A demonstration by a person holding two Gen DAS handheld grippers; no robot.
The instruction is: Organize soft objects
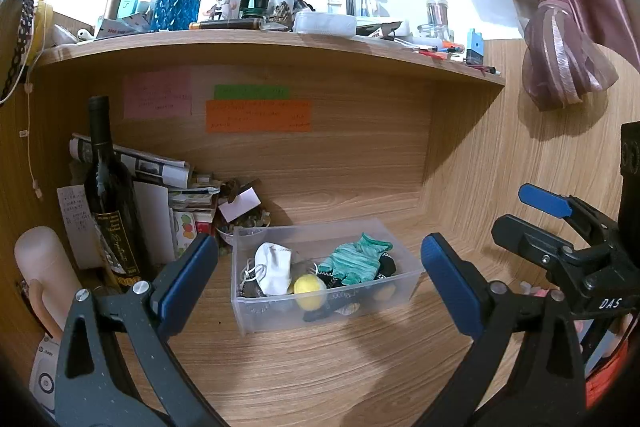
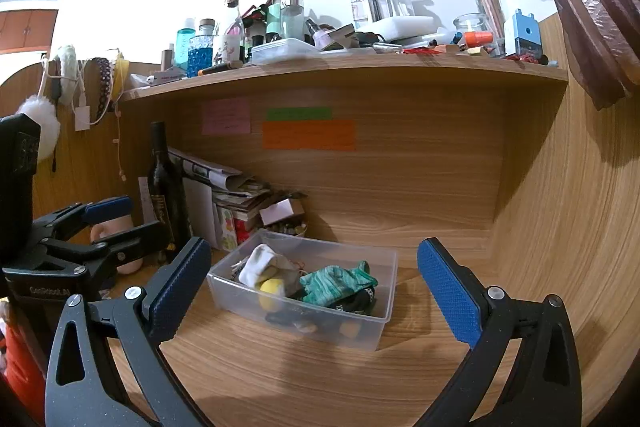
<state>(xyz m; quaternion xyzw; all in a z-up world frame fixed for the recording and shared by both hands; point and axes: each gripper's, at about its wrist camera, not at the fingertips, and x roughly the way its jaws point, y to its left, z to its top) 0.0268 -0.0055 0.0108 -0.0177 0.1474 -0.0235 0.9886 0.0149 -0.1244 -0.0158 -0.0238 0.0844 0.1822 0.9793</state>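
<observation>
Both the left gripper (image 1: 320, 279) and right gripper (image 2: 314, 291) hang wide and empty just short of the clear box (image 1: 412, 277) of socks (image 2: 336, 285) ahead, so a careless reach could shove it along the bench (image 2: 280, 379).

Both wrist views near, facing one clear bin (image 1: 256, 311) on the desk (image 1: 320, 367).

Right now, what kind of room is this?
Probably a bedroom or study corner at home. There is a wooden desk with a cluttered shelf of bottles, sticky notes on the back panel, and a curtain tied back beside it.
</observation>
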